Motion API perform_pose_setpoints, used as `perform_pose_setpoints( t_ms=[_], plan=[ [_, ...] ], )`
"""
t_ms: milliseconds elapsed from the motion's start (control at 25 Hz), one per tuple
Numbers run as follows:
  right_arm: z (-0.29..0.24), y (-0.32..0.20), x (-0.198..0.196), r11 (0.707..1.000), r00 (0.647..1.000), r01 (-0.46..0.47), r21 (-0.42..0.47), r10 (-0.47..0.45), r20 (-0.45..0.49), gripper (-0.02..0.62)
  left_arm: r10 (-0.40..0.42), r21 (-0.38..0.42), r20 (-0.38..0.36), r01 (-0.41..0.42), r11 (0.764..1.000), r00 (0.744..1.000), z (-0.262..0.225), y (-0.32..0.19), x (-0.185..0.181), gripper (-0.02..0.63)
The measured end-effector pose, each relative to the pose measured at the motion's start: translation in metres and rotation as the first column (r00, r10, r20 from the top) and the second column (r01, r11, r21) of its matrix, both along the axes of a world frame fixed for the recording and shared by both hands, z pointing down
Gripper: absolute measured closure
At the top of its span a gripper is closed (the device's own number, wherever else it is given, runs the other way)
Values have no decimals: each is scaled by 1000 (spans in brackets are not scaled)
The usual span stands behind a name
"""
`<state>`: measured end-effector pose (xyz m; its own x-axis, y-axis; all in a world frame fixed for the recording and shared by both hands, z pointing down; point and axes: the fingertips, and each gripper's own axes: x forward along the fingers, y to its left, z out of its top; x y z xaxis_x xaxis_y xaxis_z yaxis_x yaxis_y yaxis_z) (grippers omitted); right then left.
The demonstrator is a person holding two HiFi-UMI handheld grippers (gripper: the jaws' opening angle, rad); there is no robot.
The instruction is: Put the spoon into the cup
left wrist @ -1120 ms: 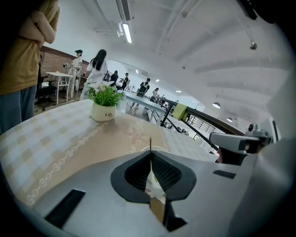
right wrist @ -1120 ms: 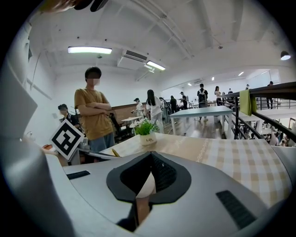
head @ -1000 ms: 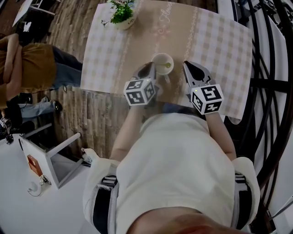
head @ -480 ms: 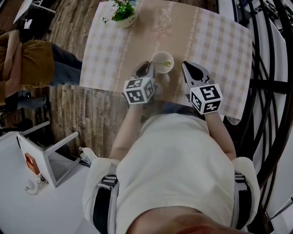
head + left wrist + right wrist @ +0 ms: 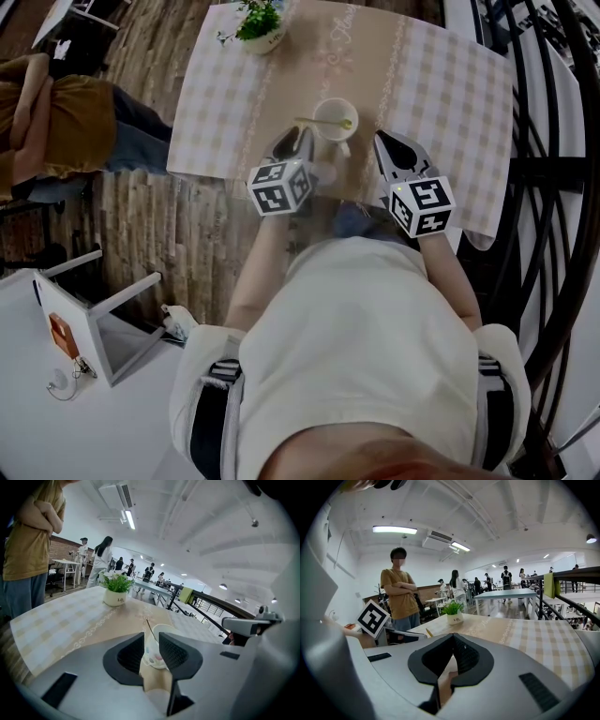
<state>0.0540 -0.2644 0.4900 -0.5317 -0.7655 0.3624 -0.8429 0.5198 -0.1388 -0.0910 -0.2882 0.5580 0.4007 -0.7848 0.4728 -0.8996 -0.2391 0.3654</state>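
A white cup [image 5: 335, 119] stands on the checked tablecloth [image 5: 450, 84] near the table's front edge. The spoon [image 5: 314, 121] rests in the cup, its thin handle sticking out over the left rim. My left gripper [image 5: 298, 141] hovers just left of and in front of the cup, open a little with nothing between its jaws. In the left gripper view the cup [image 5: 156, 654] and the spoon handle [image 5: 150, 629] show through the gap of the left gripper [image 5: 151, 637]. My right gripper [image 5: 386, 141] is to the right of the cup, apart from it, and the right gripper [image 5: 452, 637] is shut on nothing.
A small potted plant [image 5: 258, 23] stands at the far left of the table. A person in a brown shirt [image 5: 56, 122] stands with arms crossed left of the table. A white stand [image 5: 103, 328] is on the floor at the lower left. Black railings [image 5: 553, 187] run along the right.
Both grippers have drawn back slightly from the cup toward me. The spoon handle now shows clear of the left gripper, leaning over the cup's left rim.
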Motion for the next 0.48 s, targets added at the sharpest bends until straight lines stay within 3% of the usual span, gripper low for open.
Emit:
perform_pose_setpoints(
  t_ms=[480],
  plan=[
    [-3,65,-20,999,999,-34,19,34,-3,595,1,72,-34,2,997,999,-34,63,-28,531]
  ],
)
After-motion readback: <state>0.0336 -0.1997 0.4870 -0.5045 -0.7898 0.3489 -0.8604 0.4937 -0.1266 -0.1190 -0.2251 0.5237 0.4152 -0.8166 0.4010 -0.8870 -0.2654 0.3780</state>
